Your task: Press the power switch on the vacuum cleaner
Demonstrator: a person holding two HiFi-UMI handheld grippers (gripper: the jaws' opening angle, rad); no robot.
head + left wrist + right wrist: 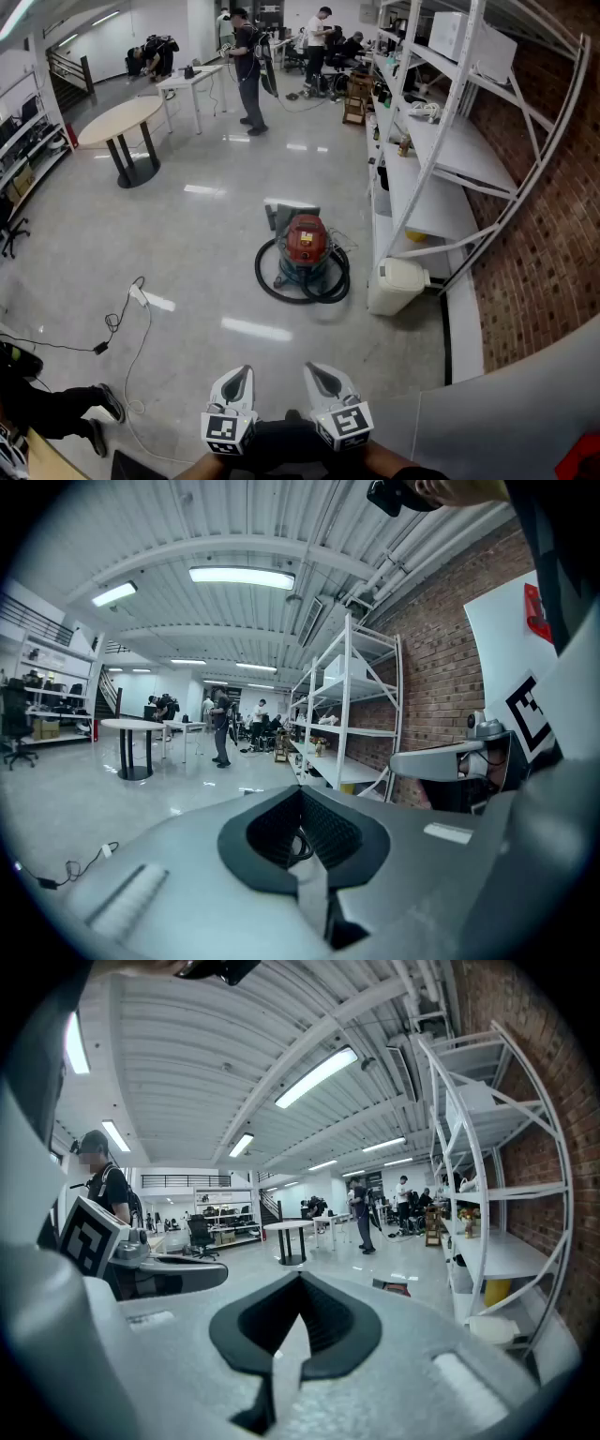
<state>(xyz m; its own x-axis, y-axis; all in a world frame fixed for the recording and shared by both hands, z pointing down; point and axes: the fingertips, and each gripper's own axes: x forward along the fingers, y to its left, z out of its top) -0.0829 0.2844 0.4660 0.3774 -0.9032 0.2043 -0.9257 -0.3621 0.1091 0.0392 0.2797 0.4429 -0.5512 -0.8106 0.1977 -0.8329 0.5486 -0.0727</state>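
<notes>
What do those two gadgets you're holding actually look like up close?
The left gripper and right gripper are both pale grey shells that taper to a point. Their fingers are lined with black ribbed pads, which frame a teardrop-shaped hollow. Behind each sits a cube bearing black-and-white square markers.
</notes>
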